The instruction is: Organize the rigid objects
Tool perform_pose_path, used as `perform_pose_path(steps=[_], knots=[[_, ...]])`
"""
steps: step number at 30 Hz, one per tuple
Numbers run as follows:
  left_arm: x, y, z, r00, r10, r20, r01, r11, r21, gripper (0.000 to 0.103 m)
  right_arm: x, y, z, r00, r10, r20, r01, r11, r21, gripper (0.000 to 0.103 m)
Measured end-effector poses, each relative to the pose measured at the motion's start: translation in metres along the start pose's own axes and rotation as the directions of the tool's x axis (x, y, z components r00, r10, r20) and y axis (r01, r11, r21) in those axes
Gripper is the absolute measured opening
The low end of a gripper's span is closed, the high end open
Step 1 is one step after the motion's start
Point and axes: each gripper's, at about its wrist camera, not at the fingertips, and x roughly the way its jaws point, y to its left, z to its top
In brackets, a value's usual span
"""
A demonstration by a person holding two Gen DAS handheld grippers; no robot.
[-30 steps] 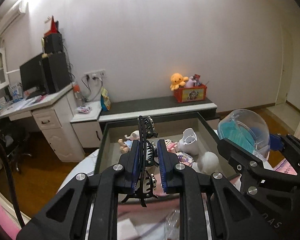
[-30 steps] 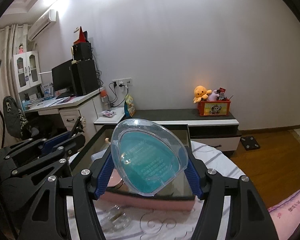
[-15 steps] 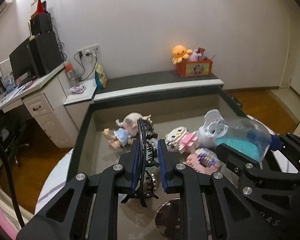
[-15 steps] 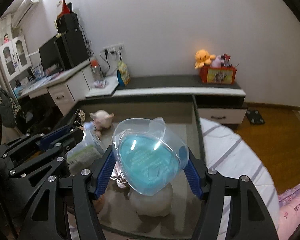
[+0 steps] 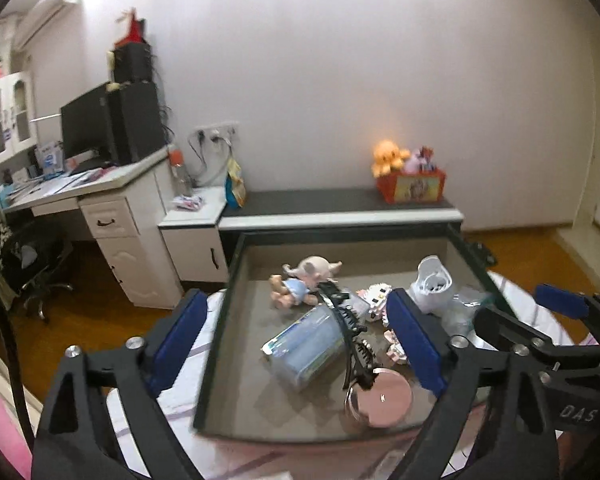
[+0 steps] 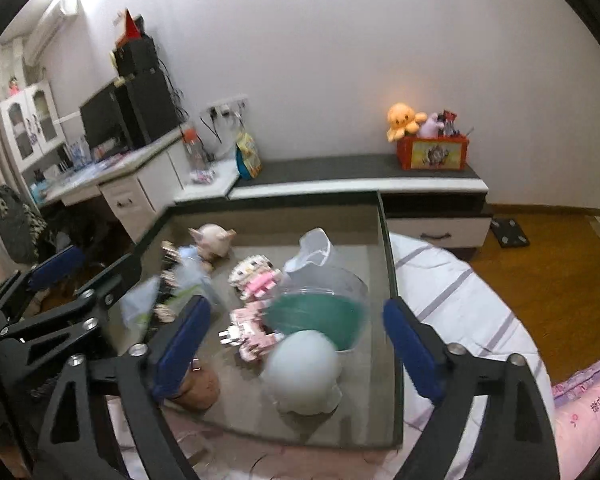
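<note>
Both the left gripper (image 5: 296, 338) and right gripper (image 6: 296, 340) have just sprung wide, empty. The black toothed hair clip (image 5: 350, 336) and clear teal-filled plastic container (image 6: 320, 308) lie inside the shallow dark-rimmed grey tray (image 6: 388, 264); best lift straight clear, brushing nothing.

Black hair clip (image 5: 350, 330), teal-filled clear case (image 6: 320, 312), grey bin (image 6: 388, 280)

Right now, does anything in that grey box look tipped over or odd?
Yes. The black hair claw lies slanted across the blue packet, and the clear container with a teal insert lies tipped on its side against the white round thing. Nothing looks spilled or broken.
</note>
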Motion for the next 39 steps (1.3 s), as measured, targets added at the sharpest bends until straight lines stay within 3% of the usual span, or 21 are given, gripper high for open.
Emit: perform_pose_path(steps=[1, 10, 15, 21, 29, 39], knots=[[-0.008, 0.002, -0.001, 1.000, -0.001, 0.010, 0.001, 1.000, -0.002, 0.095, -0.006, 0.002, 0.000, 1.000, -0.001, 0.009, 0.001, 1.000, -0.002, 0.103], [-0.120, 0.013, -0.017, 0.986, 0.042, 0.159, -0.040, 0.999, -0.012, 0.100, -0.096, 0.036, -0.025, 0.991, 0.006, 0.137, 0.003, 0.998, -0.066, 0.103], [-0.176, 0.013, -0.032, 0.975, 0.031, 0.221, -0.026, 0.999, -0.026, 0.101, -0.160, 0.052, -0.050, 0.968, -0.035, 0.249, 0.060, 0.993, -0.097, 0.103], [-0.227, 0.010, -0.051, 0.956, 0.066, 0.285, -0.067, 0.998, -0.009, 0.102, -0.210, 0.062, -0.076, 0.941, -0.071, 0.331, 0.113, 0.988, -0.109, 0.103], [-0.257, 0.007, -0.062, 0.945, 0.066, 0.321, -0.067, 0.998, -0.009, 0.102, -0.249, 0.068, -0.100, 0.925, -0.064, 0.375, 0.108, 0.989, -0.097, 0.103], [-0.266, 0.002, -0.067, 0.944, 0.061, 0.325, -0.064, 0.998, -0.002, 0.102, -0.259, 0.066, -0.109, 0.921, -0.076, 0.381, 0.115, 0.990, -0.080, 0.103]])
